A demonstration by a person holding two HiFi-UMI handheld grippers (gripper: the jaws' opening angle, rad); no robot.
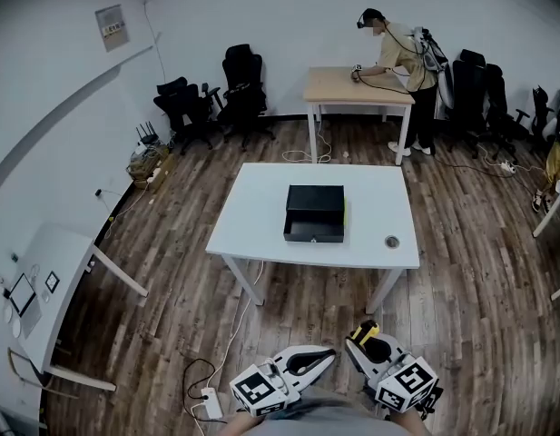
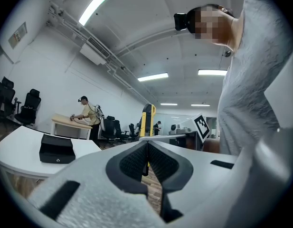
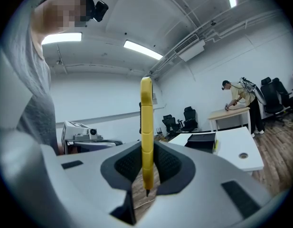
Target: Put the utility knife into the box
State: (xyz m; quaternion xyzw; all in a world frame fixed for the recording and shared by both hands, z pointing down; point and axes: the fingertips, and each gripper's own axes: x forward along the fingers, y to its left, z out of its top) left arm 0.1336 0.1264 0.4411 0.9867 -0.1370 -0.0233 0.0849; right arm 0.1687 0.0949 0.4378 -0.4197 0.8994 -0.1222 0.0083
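Observation:
The black box (image 1: 314, 213) stands in the middle of the white table (image 1: 257, 209), well ahead of both grippers, and its front looks pulled out like a drawer. Low over the wooden floor in the head view, my right gripper (image 1: 358, 341) is shut on the yellow utility knife (image 1: 367, 331). In the right gripper view the knife (image 3: 146, 141) stands upright between the pads, with the box (image 3: 202, 141) far off to the right. My left gripper (image 1: 329, 355) is shut with nothing in it. Its view shows the box (image 2: 56, 148) at the left and the knife (image 2: 147, 118) beyond the jaws.
A small round fitting (image 1: 392, 242) sits near the table's front right corner. A person (image 1: 399, 57) works at a wooden table (image 1: 352, 86) at the back. Office chairs (image 1: 236, 94) line the far wall. A white desk (image 1: 48, 275) stands left, and a power strip (image 1: 210, 405) lies on the floor.

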